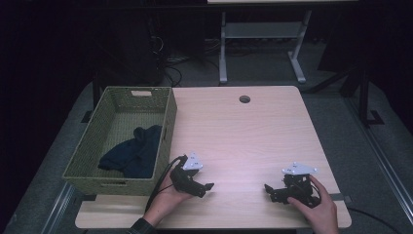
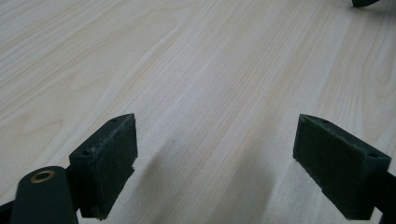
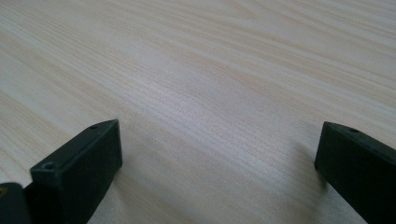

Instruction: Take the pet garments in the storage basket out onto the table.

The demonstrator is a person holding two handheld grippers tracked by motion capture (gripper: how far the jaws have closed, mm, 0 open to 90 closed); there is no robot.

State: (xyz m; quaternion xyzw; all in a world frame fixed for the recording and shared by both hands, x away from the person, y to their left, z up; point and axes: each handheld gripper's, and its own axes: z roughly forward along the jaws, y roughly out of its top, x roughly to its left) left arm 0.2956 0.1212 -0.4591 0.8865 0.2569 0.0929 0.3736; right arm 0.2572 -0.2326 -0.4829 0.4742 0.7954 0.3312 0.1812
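High view: light wood-grain rectangular surface [image 1: 253,131] fills the centre of the frame. A green woven rectangular basket [image 1: 168,122] sits on it at the left of the frame, its long side running from lower left toward upper centre. Inside the basket, toward its lower right corner, lies a crumpled dark navy cloth [image 1: 132,152], resting against the basket's right wall. A small round hole [image 1: 244,99] shows in the surface near its upper edge.

Left gripper [image 1: 208,187]: black, held in the person's left hand [image 1: 168,192] at lower centre-left of the frame, just right of the basket's lower right corner, pointing toward the right of the frame. It is the gripper nearer the cloth, with the basket wall between them. Left gripper view: the two black fingers [image 2: 107,163] stand wide apart, low over bare wood grain, nothing between them.

Right gripper [image 1: 269,191]: black, held in the person's right hand [image 1: 319,207] at lower right of the frame, pointing toward the left of the frame, facing the left gripper with bare surface between the two. Well apart from the basket. Right gripper view: fingers [image 3: 79,172] spread wide, close above the bare wood, nothing held.

Each gripper carries a grey three-cornered plate on top.
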